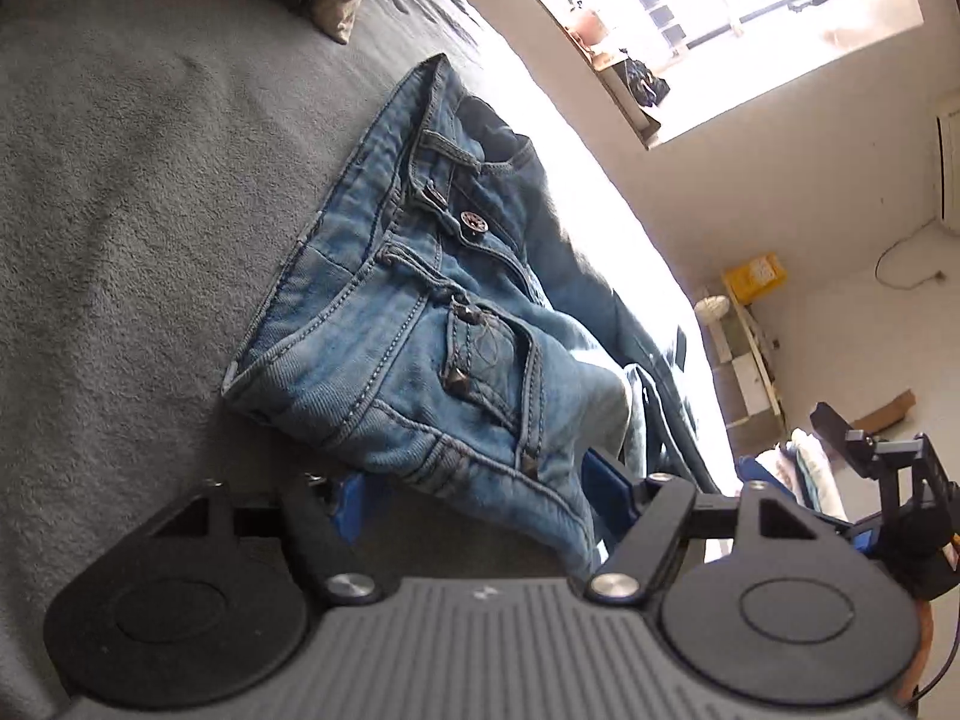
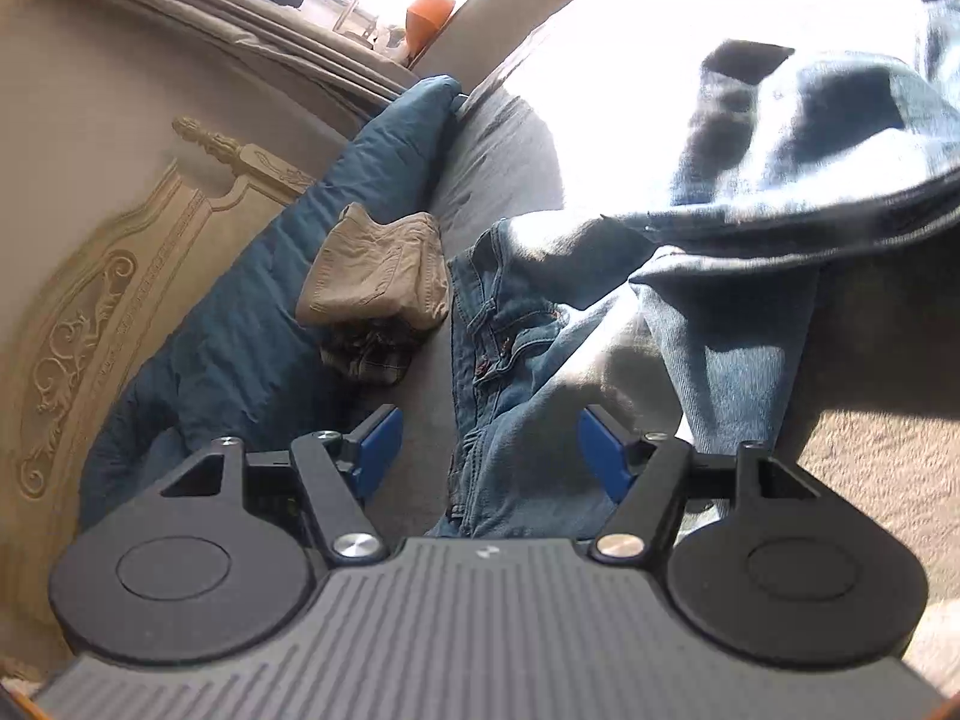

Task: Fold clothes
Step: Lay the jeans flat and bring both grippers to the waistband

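Jeans [image 1: 420,324] lie waistband-up on the grey bed [image 1: 120,180], denim between the blue pads of both tongs. Left tongs [image 1: 474,492] and right tongs [image 2: 489,450] are spread, pads not pressing the cloth. Folded beige trousers [image 2: 378,270] sit farther back, against a blue quilt [image 2: 252,324].

One pair of blue jeans [image 1: 420,324]; one folded beige garment [image 2: 378,267]; one plaid garment [image 2: 366,354] beneath it; one blue quilt [image 2: 252,324]; two grippers [image 1: 474,498], [image 2: 489,456].
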The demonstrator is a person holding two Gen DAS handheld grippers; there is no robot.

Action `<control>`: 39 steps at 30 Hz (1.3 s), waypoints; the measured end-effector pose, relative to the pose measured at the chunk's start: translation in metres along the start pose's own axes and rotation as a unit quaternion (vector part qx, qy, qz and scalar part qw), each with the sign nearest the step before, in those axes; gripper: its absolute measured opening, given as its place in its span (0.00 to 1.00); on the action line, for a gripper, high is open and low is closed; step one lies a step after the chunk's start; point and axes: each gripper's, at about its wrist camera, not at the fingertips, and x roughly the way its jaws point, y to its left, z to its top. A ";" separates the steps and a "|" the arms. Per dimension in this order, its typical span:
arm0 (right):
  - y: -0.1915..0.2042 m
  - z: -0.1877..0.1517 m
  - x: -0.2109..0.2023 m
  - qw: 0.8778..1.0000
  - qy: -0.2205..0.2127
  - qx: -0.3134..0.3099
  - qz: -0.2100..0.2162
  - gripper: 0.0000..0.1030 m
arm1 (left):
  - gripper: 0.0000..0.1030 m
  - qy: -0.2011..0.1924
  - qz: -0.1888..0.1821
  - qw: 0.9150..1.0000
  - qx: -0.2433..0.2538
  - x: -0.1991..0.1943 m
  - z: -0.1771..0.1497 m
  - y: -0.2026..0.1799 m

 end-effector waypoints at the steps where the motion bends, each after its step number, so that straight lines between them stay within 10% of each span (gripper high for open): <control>1: 0.006 0.010 0.009 0.999 0.001 -0.031 -0.008 0.64 | 0.71 -0.003 -0.002 1.000 -0.010 0.002 0.002 0.002; 11: 0.065 0.107 0.180 0.939 0.107 -0.322 -0.053 0.76 | 0.47 -0.025 0.008 0.999 -0.027 0.015 0.010 0.016; 22: 0.028 0.156 0.342 0.945 0.229 -0.217 -0.085 0.78 | 0.34 -0.020 0.000 1.000 -0.004 0.025 0.024 0.023; 24: 0.034 0.145 0.347 0.927 0.245 -0.270 -0.091 0.57 | 0.23 -0.024 -0.007 1.000 0.004 0.026 0.027 0.022; 25: 0.040 0.139 0.346 0.915 0.250 -0.301 -0.094 0.26 | 0.19 -0.030 -0.011 0.999 0.011 0.025 0.029 0.021; 26: 0.045 0.136 0.342 0.911 0.249 -0.316 -0.094 0.16 | 0.14 -0.036 -0.016 0.999 0.017 0.025 0.031 0.019; 34: 0.100 0.139 0.297 0.929 0.141 -0.343 -0.007 0.10 | 0.10 -0.109 -0.003 0.991 0.080 -0.013 0.042 0.007; 39: 0.104 0.141 0.323 0.932 0.132 -0.338 0.012 0.10 | 0.11 -0.081 0.039 0.996 0.021 -0.025 0.049 0.034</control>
